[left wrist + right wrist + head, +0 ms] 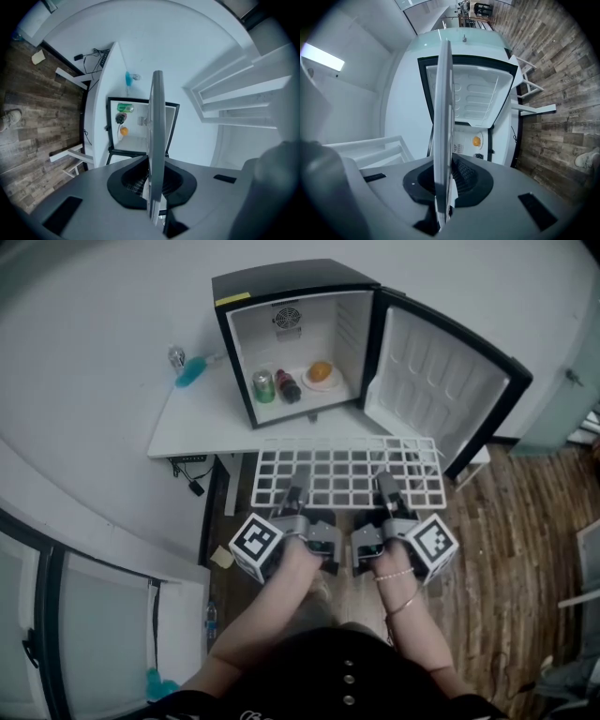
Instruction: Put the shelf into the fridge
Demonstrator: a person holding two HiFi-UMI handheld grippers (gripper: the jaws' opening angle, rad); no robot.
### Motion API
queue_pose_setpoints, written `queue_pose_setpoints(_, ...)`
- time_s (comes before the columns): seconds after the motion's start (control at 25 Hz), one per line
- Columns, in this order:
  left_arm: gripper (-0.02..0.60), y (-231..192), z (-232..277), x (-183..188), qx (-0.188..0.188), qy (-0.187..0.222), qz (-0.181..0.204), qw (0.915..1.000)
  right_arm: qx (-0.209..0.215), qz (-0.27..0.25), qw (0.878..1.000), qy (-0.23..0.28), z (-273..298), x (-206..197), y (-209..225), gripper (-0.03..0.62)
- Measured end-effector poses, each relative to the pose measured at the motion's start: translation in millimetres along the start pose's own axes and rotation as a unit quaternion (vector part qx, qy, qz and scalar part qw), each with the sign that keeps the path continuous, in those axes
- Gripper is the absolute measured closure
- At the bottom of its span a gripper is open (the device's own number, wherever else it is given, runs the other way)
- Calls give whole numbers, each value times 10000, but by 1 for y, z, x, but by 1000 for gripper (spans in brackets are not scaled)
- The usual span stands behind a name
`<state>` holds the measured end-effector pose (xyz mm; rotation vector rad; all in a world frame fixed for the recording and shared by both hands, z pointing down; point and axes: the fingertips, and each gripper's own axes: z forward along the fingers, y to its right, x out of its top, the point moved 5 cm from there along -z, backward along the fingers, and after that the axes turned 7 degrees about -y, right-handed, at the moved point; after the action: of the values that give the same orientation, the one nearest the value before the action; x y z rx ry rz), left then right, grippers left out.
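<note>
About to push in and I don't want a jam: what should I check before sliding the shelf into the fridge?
1. Left gripper shut on the shelf: ok.
2. Right gripper shut on the shelf: ok.
3. Door swung wide open: ok.
4. Shelf held about level: ok.
5. Shelf centred on the fridge opening: not ok, it appears to sit toward the door side.
6. Shelf will pass above the can, bottle and orange on the fridge floor: cannot tell.
</note>
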<state>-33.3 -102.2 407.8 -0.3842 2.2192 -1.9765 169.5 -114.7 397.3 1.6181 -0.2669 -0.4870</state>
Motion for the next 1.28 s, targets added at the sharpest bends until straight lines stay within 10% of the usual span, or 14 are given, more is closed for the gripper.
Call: queue_pose_setpoints(1.28, 552, -15, 195, 107, 109, 103, -1, 9999, -138, -63, 9999, -63, 219, 60, 12, 562)
